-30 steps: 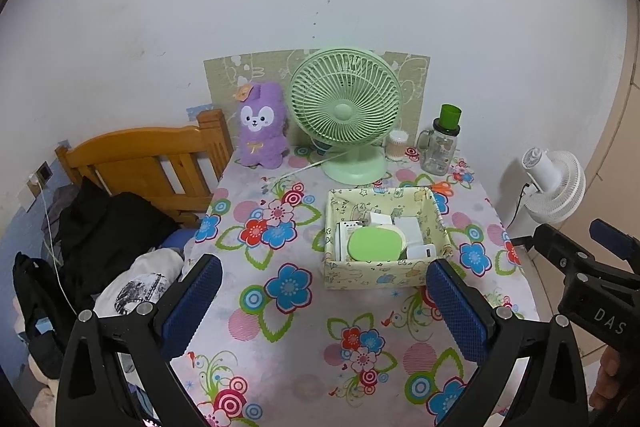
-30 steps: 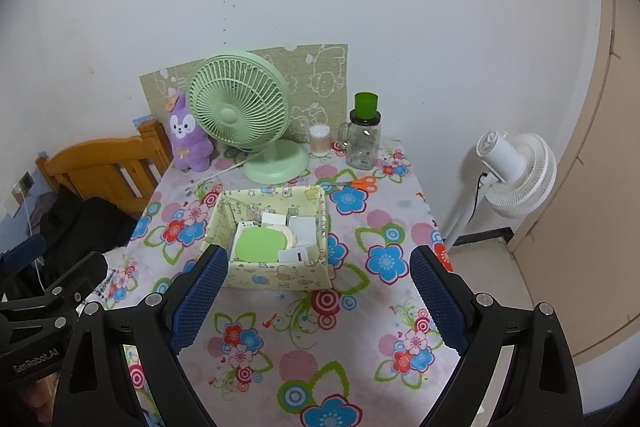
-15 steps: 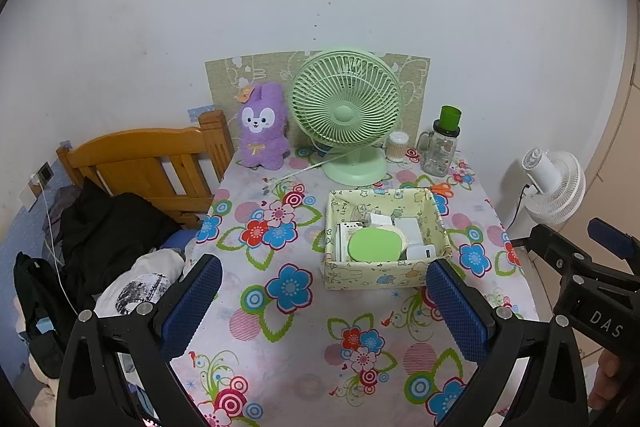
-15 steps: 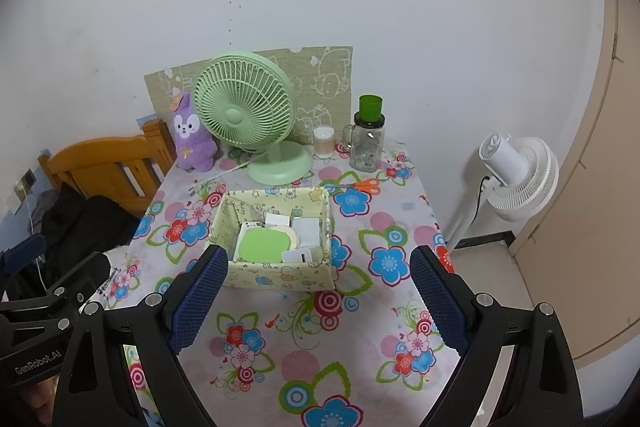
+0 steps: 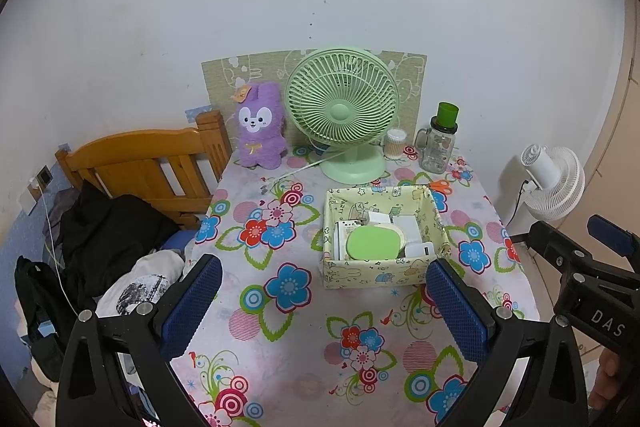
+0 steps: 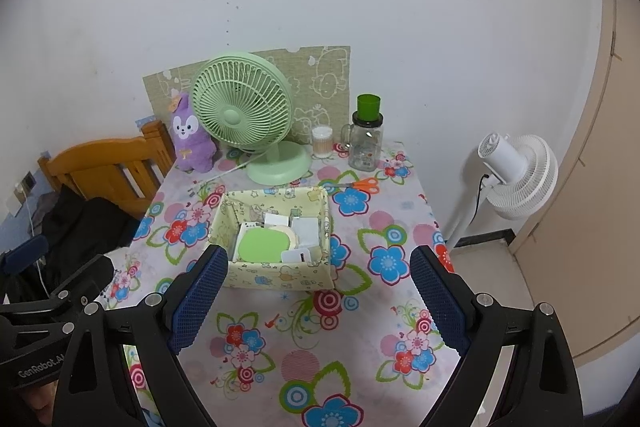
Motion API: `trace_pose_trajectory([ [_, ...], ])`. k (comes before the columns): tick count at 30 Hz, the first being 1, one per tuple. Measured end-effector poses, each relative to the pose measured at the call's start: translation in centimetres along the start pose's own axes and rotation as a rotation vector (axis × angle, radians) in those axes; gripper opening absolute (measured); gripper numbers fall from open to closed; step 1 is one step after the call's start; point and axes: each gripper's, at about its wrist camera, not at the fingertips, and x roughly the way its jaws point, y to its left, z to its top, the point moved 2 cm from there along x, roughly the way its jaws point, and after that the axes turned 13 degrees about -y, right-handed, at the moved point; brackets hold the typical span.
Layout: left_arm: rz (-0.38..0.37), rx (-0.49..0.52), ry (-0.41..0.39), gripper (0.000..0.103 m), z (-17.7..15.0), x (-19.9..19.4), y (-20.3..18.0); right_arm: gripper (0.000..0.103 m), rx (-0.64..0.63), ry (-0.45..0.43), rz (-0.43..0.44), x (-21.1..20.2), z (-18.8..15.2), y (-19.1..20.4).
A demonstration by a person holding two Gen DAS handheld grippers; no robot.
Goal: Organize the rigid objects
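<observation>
Lately the view has barely drifted: the floral table (image 5: 280, 367) holds its place, so the sorting looks finished or paused. Ahead of both tongs sits the fabric box (image 5: 384, 269), holding the green case (image 5: 374, 243) and white chargers. Left gripper (image 5: 324, 307) and right gripper (image 6: 320, 301) hover spread wide, empty.

At frame centre, a box (image 5: 382, 269) of small items sits on the floral tabletop (image 5: 280, 347); the left tongs (image 5: 322, 303) gape below.
</observation>
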Motion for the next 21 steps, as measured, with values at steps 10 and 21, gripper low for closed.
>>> trace_pose_trajectory([
  [10, 0.002, 0.005, 0.002, 0.103, -0.13, 0.09, 0.11, 0.094, 0.001, 0.000, -0.002, -0.01, 0.00, 0.12],
  [21, -0.001, 0.027, 0.009, 0.103, -0.34, 0.15, 0.16, 0.094, 0.006, 0.007, -0.002, 0.04, -0.15, 0.02],
])
